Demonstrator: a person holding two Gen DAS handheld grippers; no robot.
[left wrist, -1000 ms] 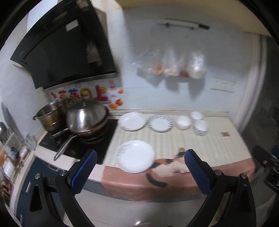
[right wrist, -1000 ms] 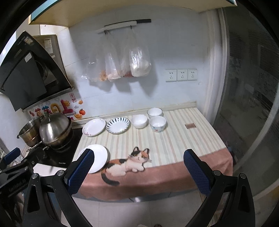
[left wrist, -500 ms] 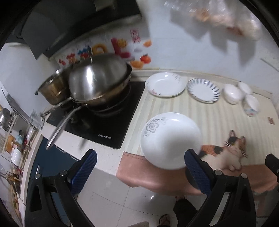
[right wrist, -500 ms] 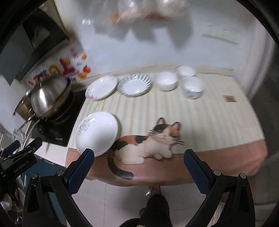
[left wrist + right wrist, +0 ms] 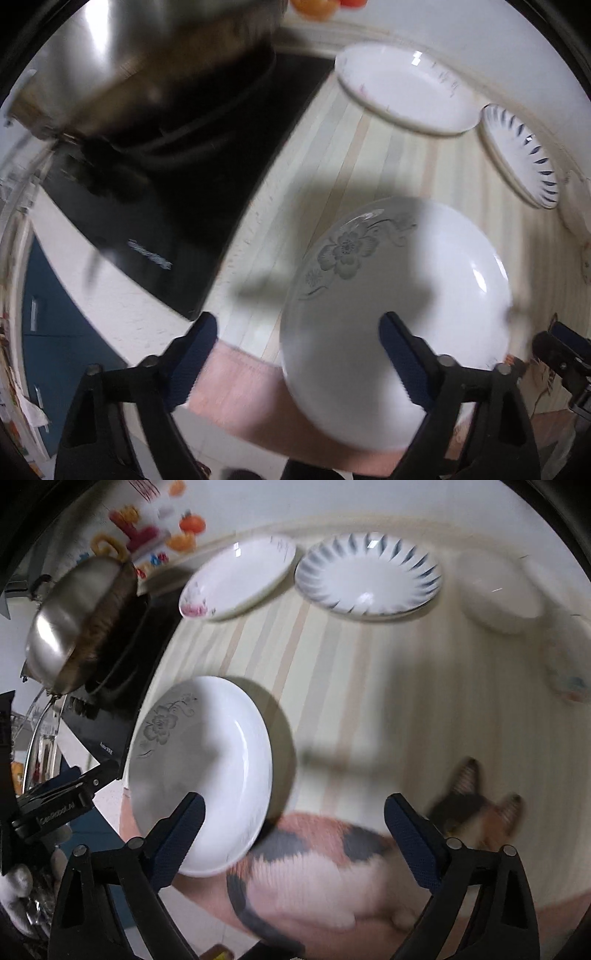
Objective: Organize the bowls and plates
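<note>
While both jaws narrow, each hand-held gripper spread, left hand-held gripper [image 5: 297, 334] straddling grey-flowered plate [image 5: 397, 317] rim.

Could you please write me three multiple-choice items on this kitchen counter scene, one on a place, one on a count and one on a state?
1. Where does the grey-flower plate lie?
A. at the counter's near edge, beside the black cooktop
B. stacked on the blue-streaked plate
C. inside the steel wok

2. How many plates show in the right wrist view?
A. one
B. three
C. five

3. What is the left gripper doing?
A. clamped on a bowl
B. carrying the wok lid
C. holding nothing, jaws closing, one finger over the grey-flower plate

Answers:
1 A, it lies alone on the striped cloth next to the cooktop.
2 B, the grey-flower plate, the pink-flower plate and the blue-streaked plate.
3 C, its pads press on nothing.
</note>
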